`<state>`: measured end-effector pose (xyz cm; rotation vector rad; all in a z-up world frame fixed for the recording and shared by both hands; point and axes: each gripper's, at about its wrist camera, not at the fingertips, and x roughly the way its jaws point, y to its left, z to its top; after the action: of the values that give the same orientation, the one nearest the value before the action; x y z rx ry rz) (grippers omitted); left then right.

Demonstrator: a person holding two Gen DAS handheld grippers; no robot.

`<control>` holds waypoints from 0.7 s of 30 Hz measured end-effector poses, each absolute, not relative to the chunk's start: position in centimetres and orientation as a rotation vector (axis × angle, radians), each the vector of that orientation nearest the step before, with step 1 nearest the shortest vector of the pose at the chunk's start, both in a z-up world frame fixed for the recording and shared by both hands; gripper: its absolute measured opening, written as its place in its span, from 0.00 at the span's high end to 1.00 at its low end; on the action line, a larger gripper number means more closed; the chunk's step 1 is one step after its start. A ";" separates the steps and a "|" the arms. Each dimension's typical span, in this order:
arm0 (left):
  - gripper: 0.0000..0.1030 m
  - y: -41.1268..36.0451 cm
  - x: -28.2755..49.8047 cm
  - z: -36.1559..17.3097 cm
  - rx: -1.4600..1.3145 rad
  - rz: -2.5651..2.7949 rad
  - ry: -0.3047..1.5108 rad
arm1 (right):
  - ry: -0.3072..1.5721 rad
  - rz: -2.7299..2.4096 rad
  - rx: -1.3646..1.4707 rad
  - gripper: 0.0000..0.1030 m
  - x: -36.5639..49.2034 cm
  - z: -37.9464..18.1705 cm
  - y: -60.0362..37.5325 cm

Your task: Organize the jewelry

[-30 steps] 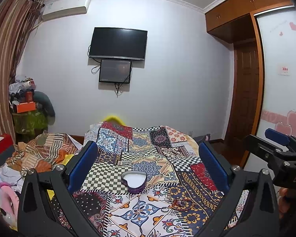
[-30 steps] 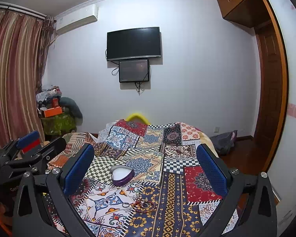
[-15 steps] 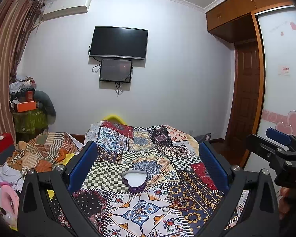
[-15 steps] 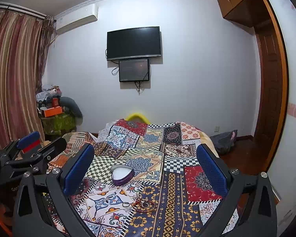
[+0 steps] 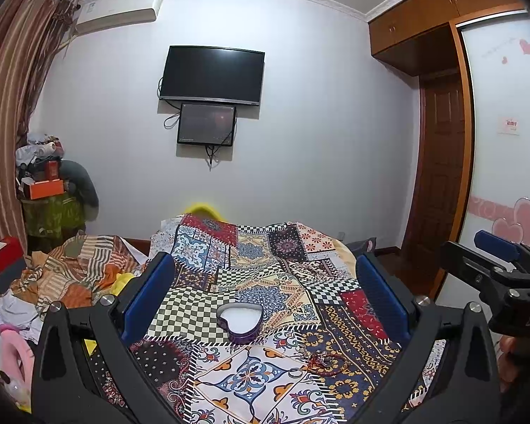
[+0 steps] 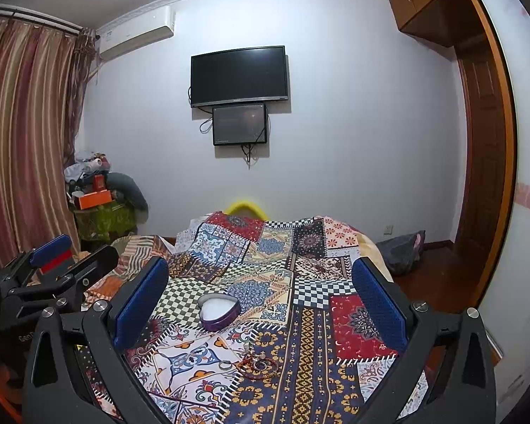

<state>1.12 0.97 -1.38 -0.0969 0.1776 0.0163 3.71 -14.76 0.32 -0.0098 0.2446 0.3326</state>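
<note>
A purple heart-shaped jewelry box (image 5: 241, 321) with a white inside sits open on the patchwork bedspread (image 5: 265, 282); it also shows in the right wrist view (image 6: 218, 311). Nearer me lie a red bead bracelet (image 6: 261, 367) with small rings and a silver ring (image 6: 225, 364); the bracelet also shows in the left wrist view (image 5: 327, 362). My left gripper (image 5: 265, 293) is open and empty above the bed, the box between its fingers in view. My right gripper (image 6: 261, 293) is open and empty too, beside the left one.
Crumpled striped bedding (image 5: 74, 275) and clutter lie left of the bed. A TV (image 5: 212, 74) hangs on the far wall. A wooden door (image 5: 438, 176) and a wardrobe (image 5: 505, 141) stand on the right. A dark bag (image 6: 402, 251) lies on the floor.
Both grippers have stayed almost still; the left wrist view has shifted very slightly. Nothing was grasped or moved.
</note>
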 end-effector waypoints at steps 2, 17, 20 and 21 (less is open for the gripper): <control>0.00 0.9 1.2 -1.5 -0.096 0.016 0.180 | 0.246 0.333 -0.008 0.00 3.8 0.3 -14.8; 0.00 1.1 3.6 -2.7 -0.098 0.023 0.231 | 0.300 0.325 0.002 0.00 5.5 -1.0 -15.0; 0.00 1.6 5.1 -3.8 -0.112 0.028 0.276 | 0.336 0.310 -0.001 0.00 6.6 -2.1 -15.2; 0.00 1.7 5.6 -4.1 -0.116 0.029 0.291 | 0.351 0.303 -0.003 0.00 7.1 -2.6 -15.2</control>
<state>5.59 1.72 -4.14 -0.1159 0.2906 0.0293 7.07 -15.24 -2.59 -0.0026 0.3512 0.3032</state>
